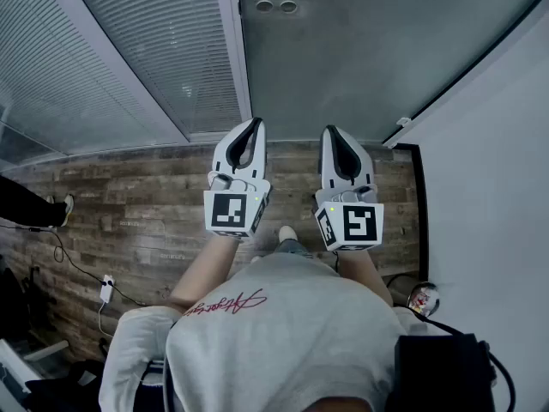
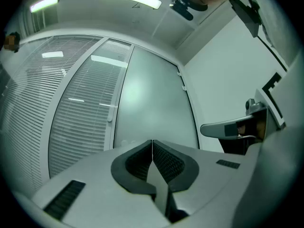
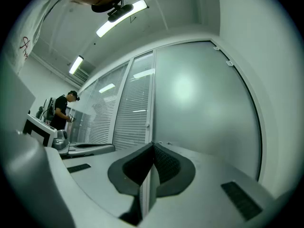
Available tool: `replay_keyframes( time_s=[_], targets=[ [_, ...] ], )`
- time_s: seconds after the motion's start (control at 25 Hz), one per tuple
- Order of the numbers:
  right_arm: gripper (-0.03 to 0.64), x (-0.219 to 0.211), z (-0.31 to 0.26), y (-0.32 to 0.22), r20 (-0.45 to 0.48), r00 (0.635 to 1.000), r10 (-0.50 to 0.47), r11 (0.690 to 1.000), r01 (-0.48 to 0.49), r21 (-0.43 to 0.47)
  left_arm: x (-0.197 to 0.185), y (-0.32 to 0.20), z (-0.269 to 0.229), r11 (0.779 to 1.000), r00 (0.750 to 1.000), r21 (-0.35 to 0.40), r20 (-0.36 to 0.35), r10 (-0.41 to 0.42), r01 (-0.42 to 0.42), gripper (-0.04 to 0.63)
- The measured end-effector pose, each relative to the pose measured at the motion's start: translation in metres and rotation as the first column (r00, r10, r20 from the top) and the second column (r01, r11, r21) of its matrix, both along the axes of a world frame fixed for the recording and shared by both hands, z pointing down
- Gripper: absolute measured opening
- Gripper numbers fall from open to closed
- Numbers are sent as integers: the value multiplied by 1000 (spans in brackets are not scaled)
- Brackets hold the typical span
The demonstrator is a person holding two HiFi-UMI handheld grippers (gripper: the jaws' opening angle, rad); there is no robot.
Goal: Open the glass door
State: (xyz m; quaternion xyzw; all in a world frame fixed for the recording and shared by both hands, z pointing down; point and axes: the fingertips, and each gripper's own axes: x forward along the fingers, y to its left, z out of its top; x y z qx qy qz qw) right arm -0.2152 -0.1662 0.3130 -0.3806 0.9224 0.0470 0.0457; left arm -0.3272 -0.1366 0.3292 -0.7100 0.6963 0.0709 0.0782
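Observation:
The frosted glass door [image 1: 369,58] stands straight ahead of me, with two small round fittings [image 1: 276,7] near its left edge. It fills the middle of the left gripper view [image 2: 152,99] and the right half of the right gripper view [image 3: 204,103]. My left gripper [image 1: 255,127] and right gripper [image 1: 331,133] are held side by side in front of my chest, pointing at the door and well short of it. Both are shut with nothing between the pads. The closed tips show in the left gripper view [image 2: 152,142] and the right gripper view [image 3: 153,145].
A glass partition with slatted blinds [image 1: 163,50] runs left of the door behind a white frame post [image 1: 232,41]. A white wall [image 1: 497,161] closes the right side. A cable and plug [image 1: 105,288] lie on the wood floor. A person in black [image 3: 61,109] stands at the left.

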Motion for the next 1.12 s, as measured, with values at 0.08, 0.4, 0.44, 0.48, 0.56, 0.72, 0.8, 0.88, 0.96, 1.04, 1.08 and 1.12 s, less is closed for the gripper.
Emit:
replay_keyframes(
  time_s=[0.08,0.4,0.44,0.48,0.56,0.72,0.8,0.88,0.96,1.04,1.08,1.12],
  targets=[
    [17,2,1,4,3,1000,3,1000,-3,-4,1,5,0,1000,1000,1,-1,0,0,17],
    [17,7,0,23,17,1000,22,1000,-22,-9,-1,25,1,1000,1000,2,-10,-2,2,17],
    [17,7,1,26,17,1000,24,1000,-24,-10,-3,27,2,1000,1000,1,-14,-2,3,17],
    [17,6,1,30,18,999,27,1000,-27,-10,-5,29,2,1000,1000,1,-19,-1,1,17],
    [17,6,0,37,28,999,34,999,-34,-12,-6,35,3,1000,1000,2,-22,5,-5,17],
    [17,8,1,51,45,998,49,999,-48,-21,-5,46,4,1000,999,0,-22,24,-24,17],
    [18,10,5,55,49,997,62,998,-61,-30,-5,49,7,999,999,-3,-20,33,-33,17],
    [17,10,10,54,56,996,72,997,-70,-40,-8,46,11,999,999,-9,-23,36,-37,17],
    [18,7,11,50,63,995,75,996,-73,-43,-12,43,14,999,999,-15,-28,37,-37,17],
    [18,3,10,44,68,995,78,996,-75,-38,-17,39,16,999,999,-17,-32,34,-34,17],
    [18,1,10,38,69,994,80,996,-77,-37,-20,35,17,999,999,-17,-32,31,-31,17],
    [18,-1,10,32,71,994,80,996,-78,-36,-23,29,18,999,999,-16,-31,27,-28,17]
  ],
)
